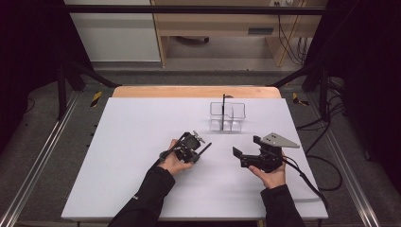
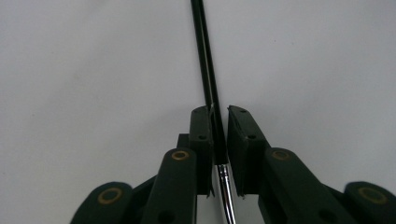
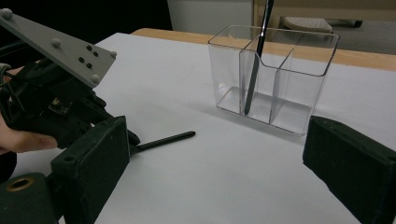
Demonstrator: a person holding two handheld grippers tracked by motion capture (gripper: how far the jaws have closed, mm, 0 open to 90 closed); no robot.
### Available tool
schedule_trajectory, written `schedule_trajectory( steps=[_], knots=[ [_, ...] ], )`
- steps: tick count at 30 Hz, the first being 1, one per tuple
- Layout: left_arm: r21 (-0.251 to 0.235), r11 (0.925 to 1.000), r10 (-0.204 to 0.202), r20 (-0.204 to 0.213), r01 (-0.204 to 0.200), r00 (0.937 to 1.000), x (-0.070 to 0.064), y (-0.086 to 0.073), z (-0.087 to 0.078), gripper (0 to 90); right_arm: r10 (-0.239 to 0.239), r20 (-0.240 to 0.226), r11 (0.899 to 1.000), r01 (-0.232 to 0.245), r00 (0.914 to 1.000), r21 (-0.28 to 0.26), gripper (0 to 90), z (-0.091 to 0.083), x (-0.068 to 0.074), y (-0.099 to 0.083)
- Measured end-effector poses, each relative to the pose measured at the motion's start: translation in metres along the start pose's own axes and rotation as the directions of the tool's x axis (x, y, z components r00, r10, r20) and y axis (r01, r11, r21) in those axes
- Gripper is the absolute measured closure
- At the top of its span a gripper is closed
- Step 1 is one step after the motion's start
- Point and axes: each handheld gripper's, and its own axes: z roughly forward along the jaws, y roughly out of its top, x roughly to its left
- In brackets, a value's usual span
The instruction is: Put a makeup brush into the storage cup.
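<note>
Fingers first: my left gripper (image 1: 201, 147) is clamped narrow on a thin black brush (image 2: 208, 79). Left gripper view has both pads pinching the black handle, with the chrome ferrule (image 2: 224, 191) running back toward 6 o'clock between the jaws and the handle running out to 12 o'clock over the white table (image 2: 84, 70). Brush end is behind the jaws, can't see bristles.

High view: my left hand (image 1: 172, 161) sits just left of table centre, gripper aimed toward 2 o'clock, the brush handle poking out low over the table. I can't tell if the tip touches the surface. Right gripper view picks up the same handle (image 3: 163, 140) sticking out from under the left gripper (image 3: 56, 107) toward 3 o'clock, close to the table.

Clear organizer (image 1: 227, 117) stands at about 1 o'clock from the left gripper, near the far edge of the white top, well apart from both grippers. It is transparent plastic, divided into compartments, upright. A second black brush (image 3: 256, 65) stands in it, leaning against a divider, in the left compartment as the right gripper view shows it; its lower end is down at the floor of the box.

My right gripper (image 1: 243, 156) is at 3 o'clock from the left one, held in my right hand (image 1: 269, 177), pads (image 3: 350, 158) spread wide, nothing between them, pointing across toward the left gripper.

No readable writing, brand or label on anything.
</note>
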Motion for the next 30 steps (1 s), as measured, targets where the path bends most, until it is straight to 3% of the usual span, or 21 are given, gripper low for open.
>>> schedule_trajectory(
  steps=[3,7,17,24,30],
  knots=[
    [0.001,0.9998,-0.02,0.014,0.02,0.9997,0.002,0.0,0.0,82.2,0.001,-0.001,1.0,-0.001,1.0,0.002,7.7,0.0,0.0,0.0],
    [0.001,0.9998,-0.018,0.012,0.018,0.9998,0.002,0.0,0.0,83.2,0.0,-0.001,1.0,0.0,1.0,0.006,7.7,0.0,0.0,0.0],
    [0.014,0.9995,0.027,0.023,-0.027,0.9994,0.003,-0.001,-0.003,83.4,-0.003,-0.004,1.0,0.003,1.0,0.011,7.7,0.001,0.0,0.0],
    [-0.032,0.9978,0.059,0.036,-0.058,0.9976,0.0,-0.006,-0.023,83.4,-0.006,-0.007,1.0,0.006,1.0,0.016,7.8,0.001,0.0,0.0],
    [-0.068,0.9946,0.08,0.041,-0.078,0.9959,-0.001,-0.013,-0.04,83.5,-0.037,-0.005,0.998,0.037,0.9993,0.04,7.8,0.001,0.001,0.0]
  ],
)
